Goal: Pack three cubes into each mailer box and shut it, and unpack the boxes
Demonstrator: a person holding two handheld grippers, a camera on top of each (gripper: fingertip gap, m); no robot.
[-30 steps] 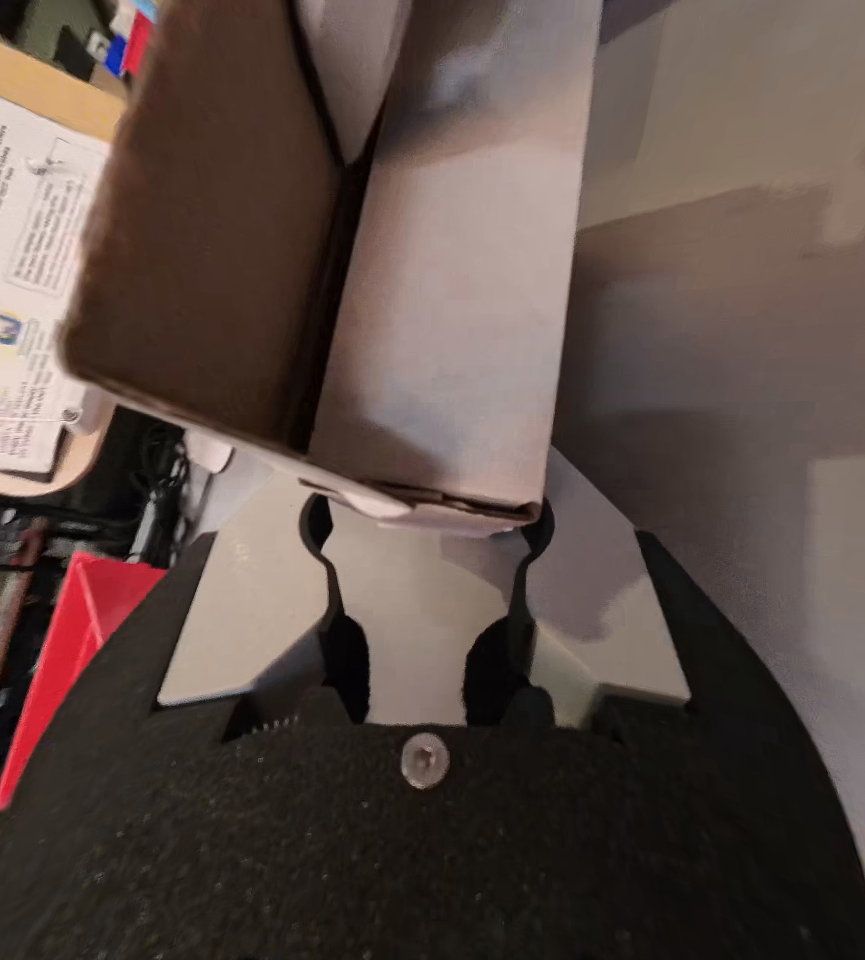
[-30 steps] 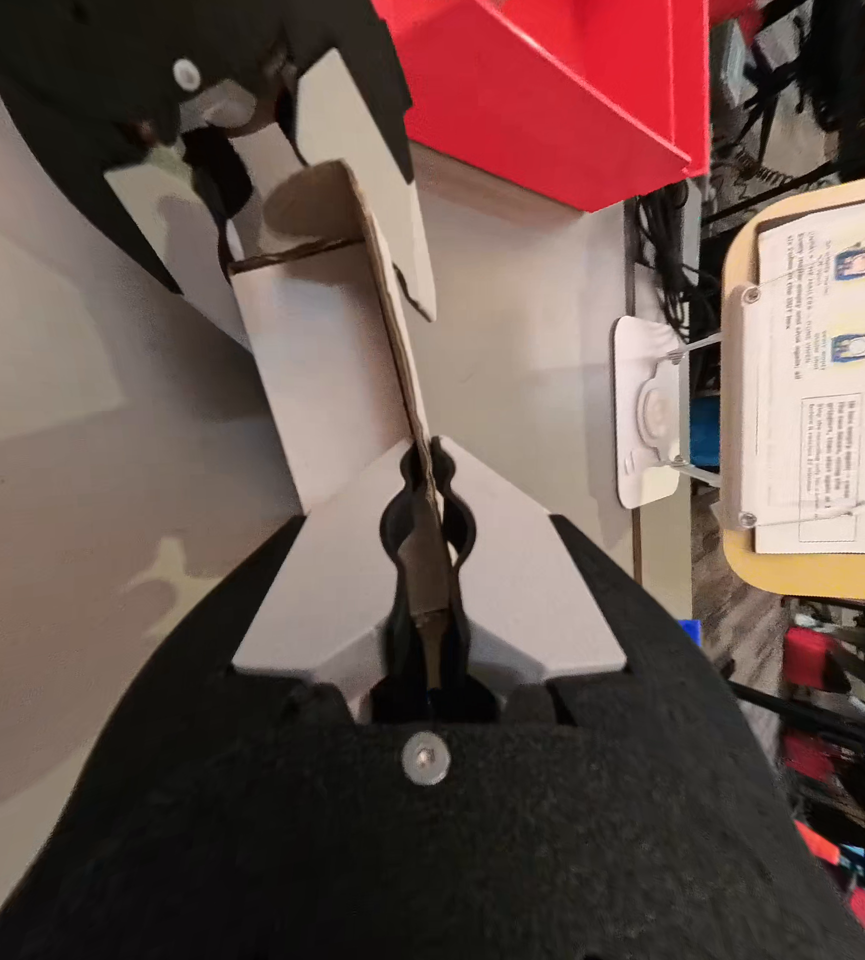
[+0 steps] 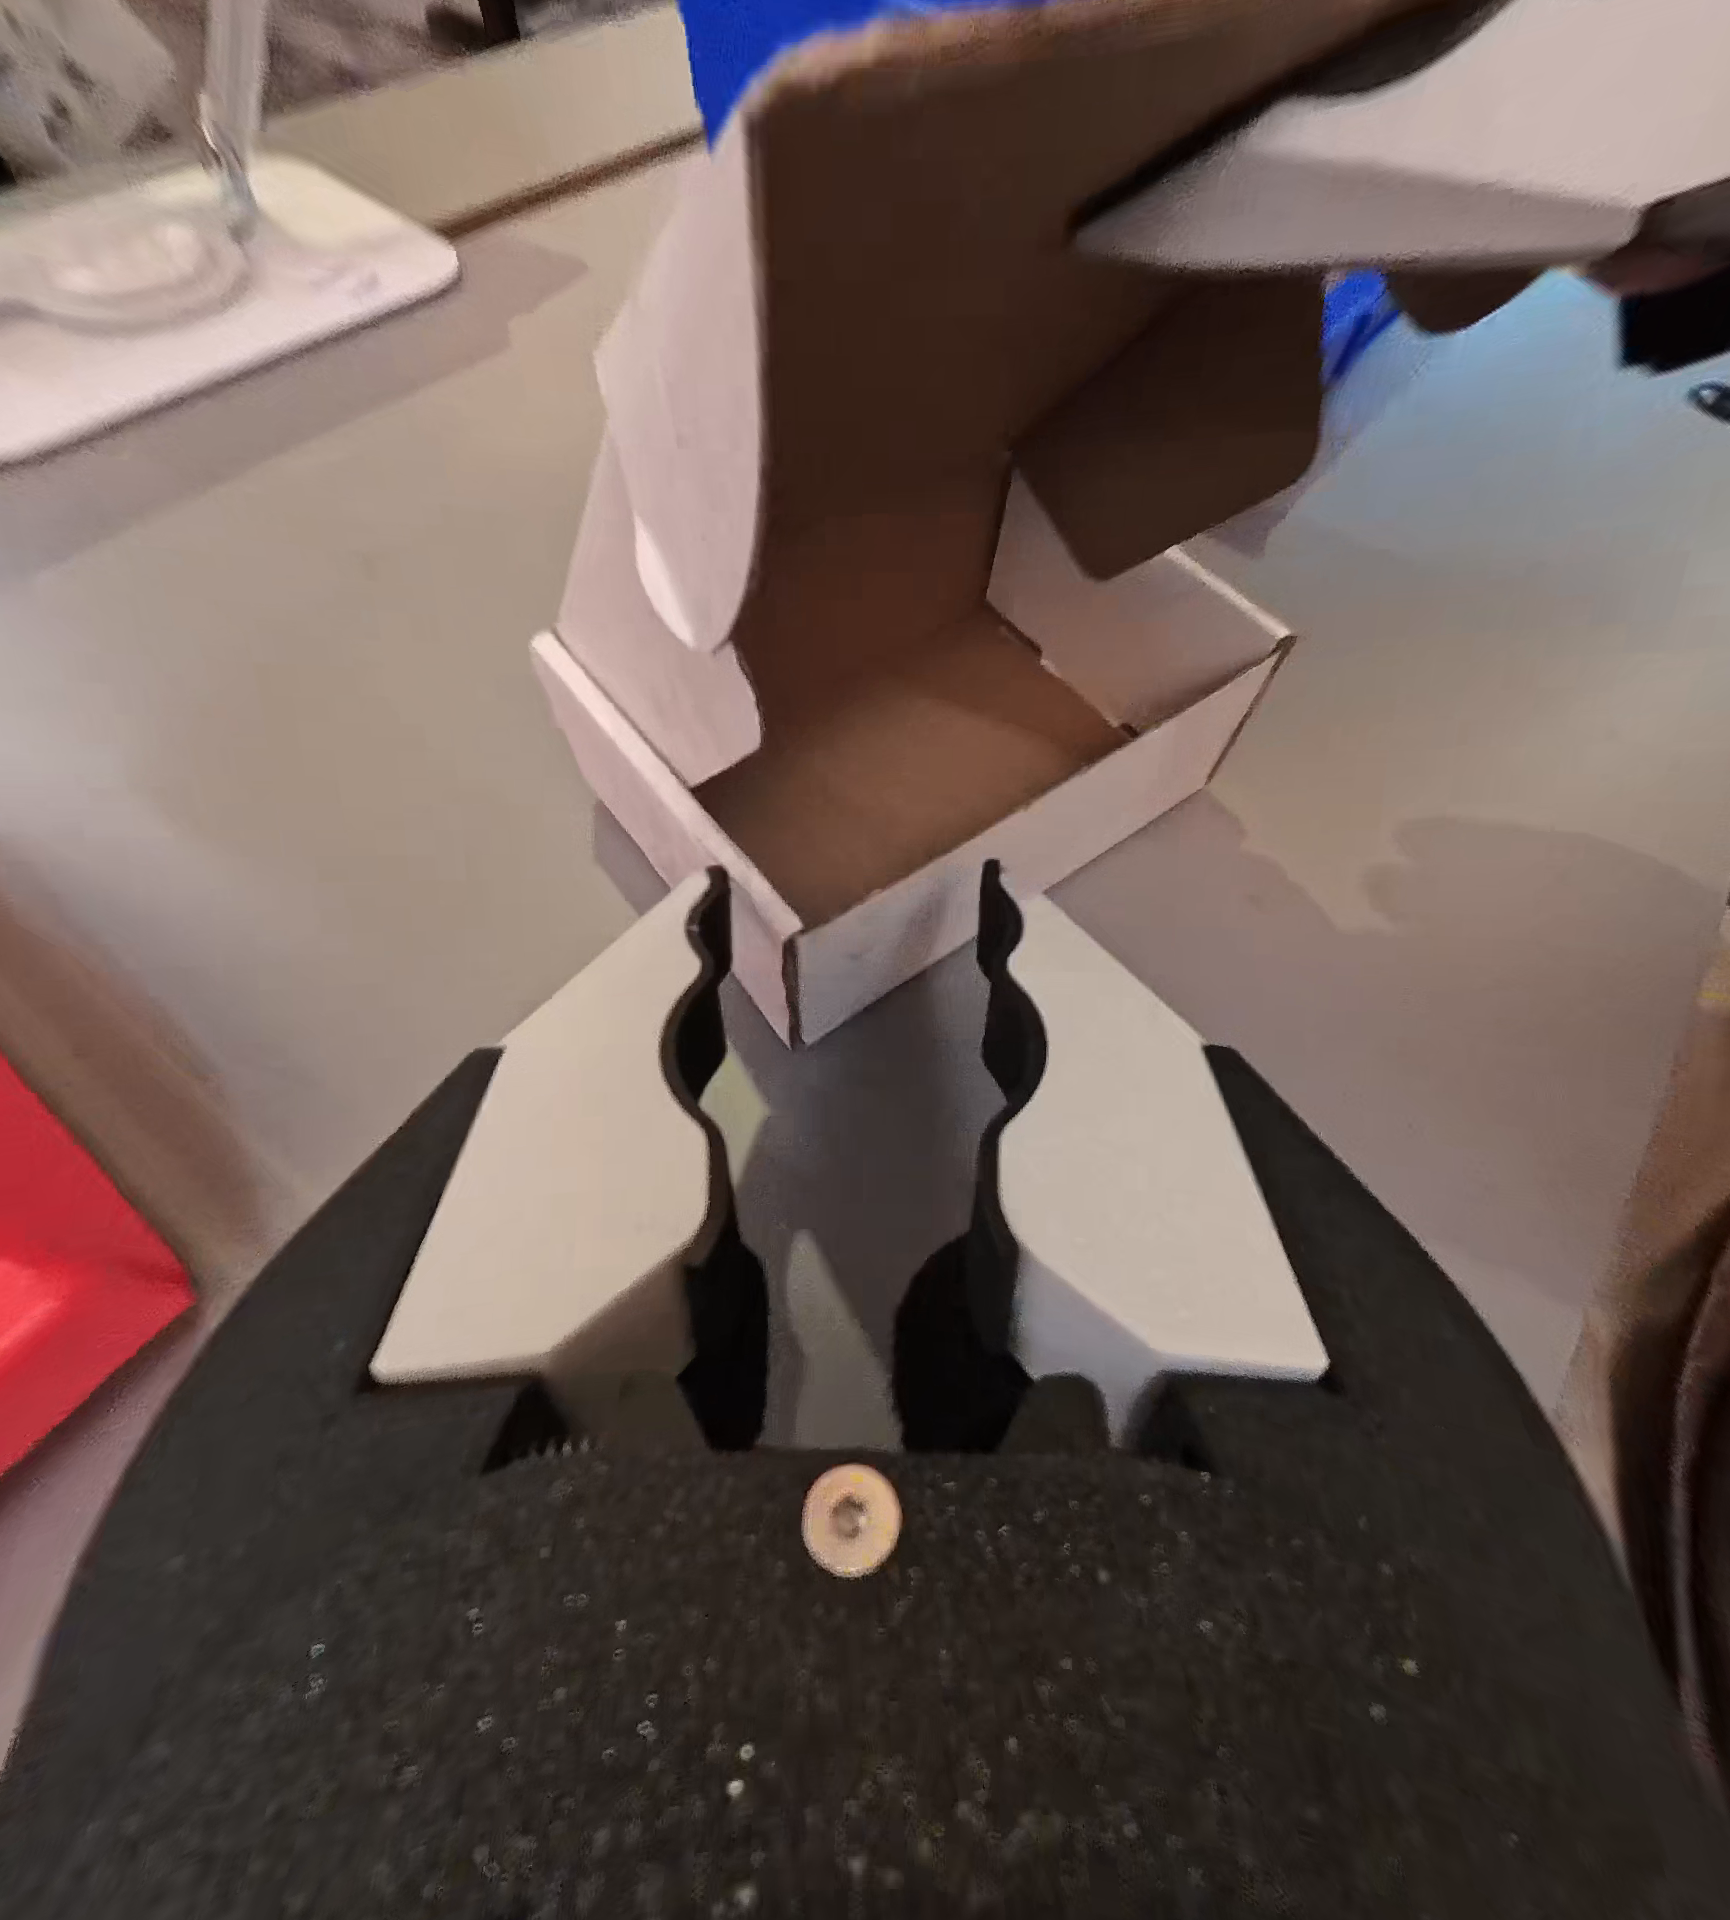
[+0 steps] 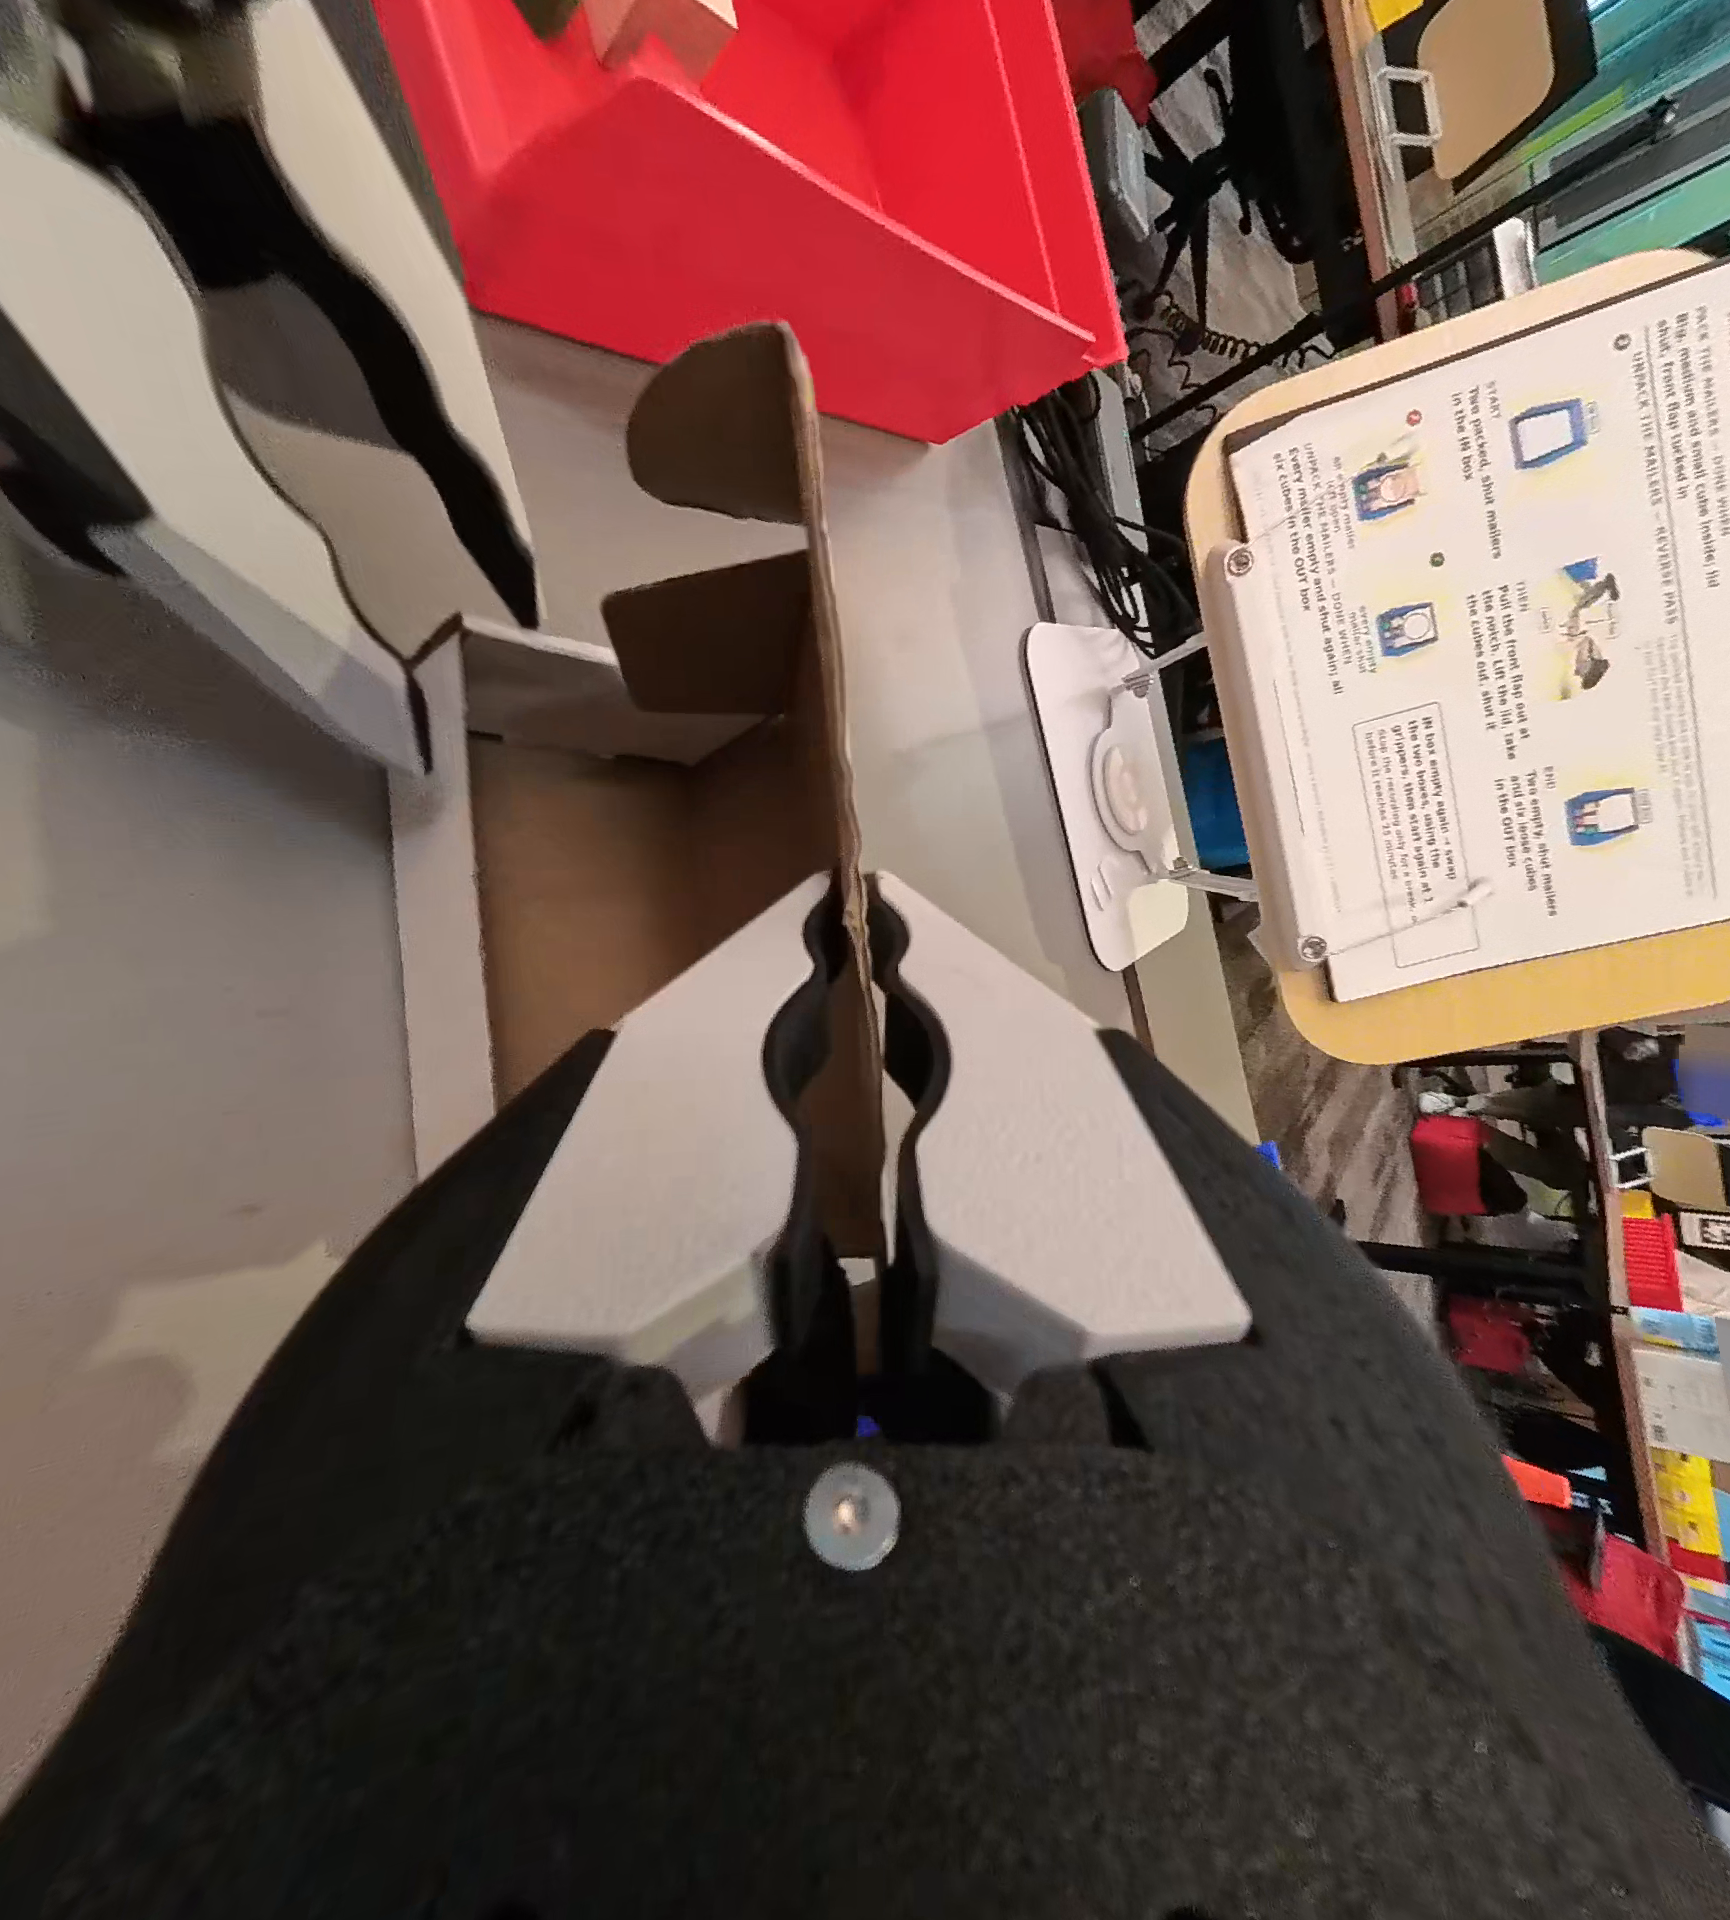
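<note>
**Lid pinched back, box open and empty**

Right gripper (image 4: 856,935) clenched on the mailer box lid (image 4: 819,727), likely keeping it raised so the cavity stays reachable. Left gripper (image 3: 850,904), released and holding nothing, sits just beside the box's near corner. Mailer box (image 3: 944,790), frame centre on the grey table (image 3: 217,644): white outside, brown inside, no cubes visible. Red bin (image 4: 736,208) upper centre.

Printed instruction sheet (image 4: 1526,634) with small pictures and several text blocks, fastened on a pale wooden board (image 4: 1463,997) (seen sideways, right wrist view), black-and-white marker tag (image 4: 1718,1233) below, left wrist view shows no lettering
</note>
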